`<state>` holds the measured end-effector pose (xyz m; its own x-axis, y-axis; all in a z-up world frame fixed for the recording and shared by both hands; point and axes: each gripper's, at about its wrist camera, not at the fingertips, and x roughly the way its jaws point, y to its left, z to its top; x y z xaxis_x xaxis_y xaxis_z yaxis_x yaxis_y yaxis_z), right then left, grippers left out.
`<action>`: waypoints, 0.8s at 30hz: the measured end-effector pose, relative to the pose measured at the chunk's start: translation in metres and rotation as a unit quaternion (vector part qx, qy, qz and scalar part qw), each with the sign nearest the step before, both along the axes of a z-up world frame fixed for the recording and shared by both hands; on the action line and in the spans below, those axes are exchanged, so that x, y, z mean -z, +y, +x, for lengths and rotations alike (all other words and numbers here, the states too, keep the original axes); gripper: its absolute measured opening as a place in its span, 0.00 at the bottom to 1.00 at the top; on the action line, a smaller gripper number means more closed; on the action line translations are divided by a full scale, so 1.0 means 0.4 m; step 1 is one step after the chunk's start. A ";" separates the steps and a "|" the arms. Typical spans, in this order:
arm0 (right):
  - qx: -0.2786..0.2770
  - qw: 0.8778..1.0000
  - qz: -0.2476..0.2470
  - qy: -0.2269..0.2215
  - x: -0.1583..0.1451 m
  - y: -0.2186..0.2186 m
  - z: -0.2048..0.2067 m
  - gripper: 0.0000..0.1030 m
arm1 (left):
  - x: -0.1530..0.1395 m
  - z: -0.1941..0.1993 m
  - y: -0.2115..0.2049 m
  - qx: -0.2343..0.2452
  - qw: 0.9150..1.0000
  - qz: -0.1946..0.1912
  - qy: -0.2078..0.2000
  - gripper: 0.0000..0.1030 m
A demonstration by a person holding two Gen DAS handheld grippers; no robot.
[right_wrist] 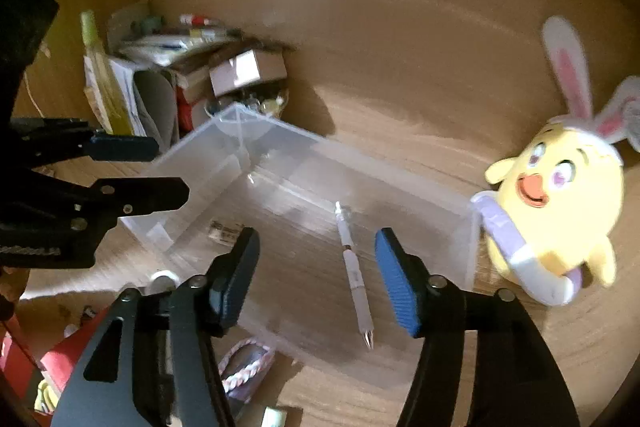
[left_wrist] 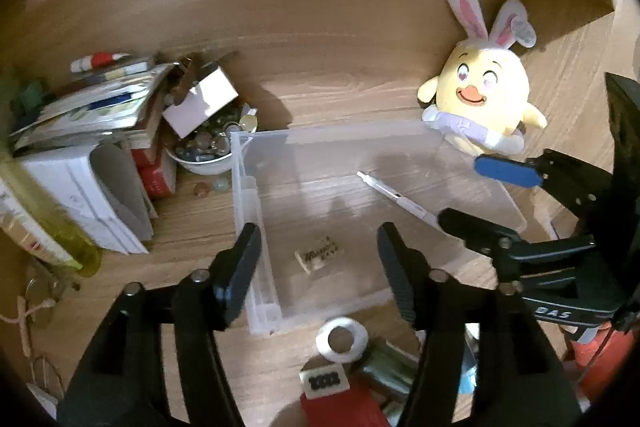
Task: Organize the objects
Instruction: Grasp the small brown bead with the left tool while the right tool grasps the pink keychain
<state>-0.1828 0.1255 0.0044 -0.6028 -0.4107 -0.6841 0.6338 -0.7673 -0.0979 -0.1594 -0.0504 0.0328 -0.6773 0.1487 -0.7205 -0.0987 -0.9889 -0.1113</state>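
A clear plastic box [left_wrist: 244,187] [right_wrist: 280,127] stands open on the wooden desk. On its floor lie a white pen [left_wrist: 396,195] [right_wrist: 354,273] and a small tan printed eraser [left_wrist: 319,258] [right_wrist: 224,231]. My left gripper [left_wrist: 318,233] [right_wrist: 171,170] hovers open over the box's near left part, above the eraser, with nothing between its fingers. My right gripper [right_wrist: 317,235] [left_wrist: 460,190], one pad blue, is open above the box's right part. The pen lies free below it, apart from both pads.
A yellow plush chick [left_wrist: 480,95] [right_wrist: 556,215] with bunny ears sits against the box's far right corner. Left of the box are stacked books and papers [left_wrist: 80,115] and a bowl of beads [left_wrist: 204,151]. A white tape ring [left_wrist: 341,339] and red items [left_wrist: 340,403] lie in front.
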 end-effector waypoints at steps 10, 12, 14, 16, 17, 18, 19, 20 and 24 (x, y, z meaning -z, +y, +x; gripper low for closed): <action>0.027 0.999 -0.019 0.025 -0.019 0.066 0.087 0.79 | -0.020 0.123 -0.005 -0.019 0.999 -0.022 0.044 0.90; 0.032 0.999 -0.021 0.023 -0.015 0.083 0.103 0.80 | -0.022 0.149 -0.007 -0.023 0.998 -0.024 0.049 0.91; 0.037 0.999 -0.025 0.020 -0.010 0.097 0.113 0.80 | -0.021 0.167 -0.008 -0.026 0.998 -0.027 0.052 0.91; 0.045 0.998 -0.031 0.015 -0.004 0.117 0.124 0.80 | -0.016 0.191 -0.012 -0.032 0.998 -0.029 0.054 0.92; 0.049 0.998 -0.033 0.013 0.000 0.125 0.127 0.80 | -0.014 0.201 -0.015 -0.036 0.997 -0.029 0.054 0.93; 0.054 0.998 -0.034 0.011 0.004 0.136 0.131 0.80 | -0.010 0.212 -0.019 -0.040 0.997 -0.028 0.054 0.94; 0.057 0.998 -0.035 0.010 0.008 0.146 0.134 0.80 | -0.008 0.221 -0.022 -0.042 0.997 -0.026 0.055 0.94; 0.062 0.997 -0.035 0.007 0.013 0.155 0.137 0.80 | -0.004 0.231 -0.026 -0.045 0.997 -0.022 0.054 0.94; 0.079 0.996 -0.037 -0.006 0.040 0.200 0.157 0.81 | 0.020 0.266 -0.045 -0.058 0.997 -0.013 0.042 0.94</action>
<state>-0.1201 0.2056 -0.0118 -0.6563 -0.3612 -0.6624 0.5055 -0.8623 -0.0307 -0.0530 -0.0682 0.0247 -0.7469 0.0476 -0.6633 0.0080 -0.9967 -0.0806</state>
